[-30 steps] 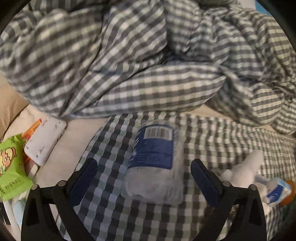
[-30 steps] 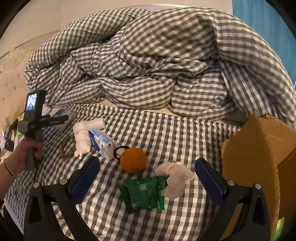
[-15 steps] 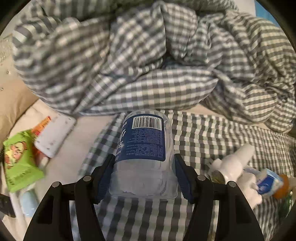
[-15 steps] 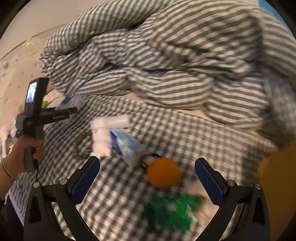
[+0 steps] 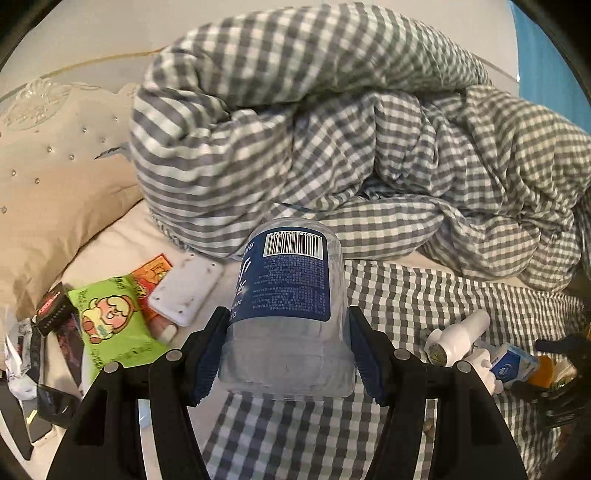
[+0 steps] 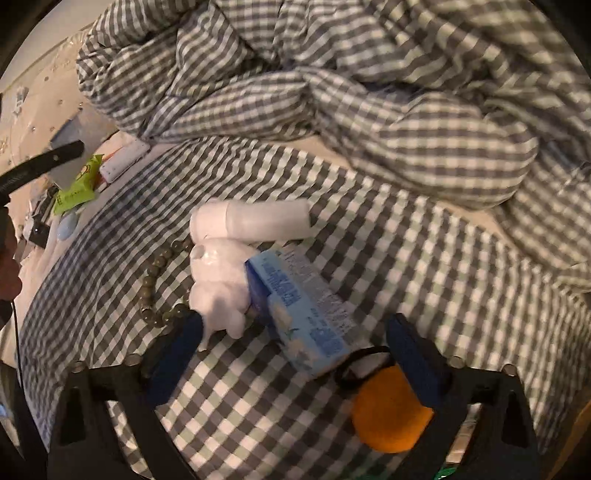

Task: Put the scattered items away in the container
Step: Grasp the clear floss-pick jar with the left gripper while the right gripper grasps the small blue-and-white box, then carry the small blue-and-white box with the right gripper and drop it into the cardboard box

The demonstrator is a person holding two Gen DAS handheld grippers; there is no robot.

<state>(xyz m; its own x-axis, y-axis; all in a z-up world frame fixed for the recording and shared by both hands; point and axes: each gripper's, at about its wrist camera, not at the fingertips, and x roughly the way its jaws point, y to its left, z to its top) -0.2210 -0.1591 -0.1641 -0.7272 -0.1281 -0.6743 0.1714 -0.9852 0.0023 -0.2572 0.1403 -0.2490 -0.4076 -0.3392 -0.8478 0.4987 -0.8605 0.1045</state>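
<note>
Bunched duvet [image 5: 332, 129] walls off far side; bare checked sheet [image 6: 424, 258] beyond blue carton [image 6: 303, 306].

A bed [image 5: 424, 291] fills both views, covered with a grey-and-white checked sheet [image 6: 424, 266]. A bulky duvet [image 5: 332, 122] in the same check is heaped along its far side. At the left stands a cream tufted headboard [image 5: 48, 147] with small studs and a carved shell ornament on top. Behind it is a plain pale wall [image 5: 92, 33]. A strip of blue curtain [image 5: 546, 62] shows at the right edge. The light is soft and indoor.
</note>
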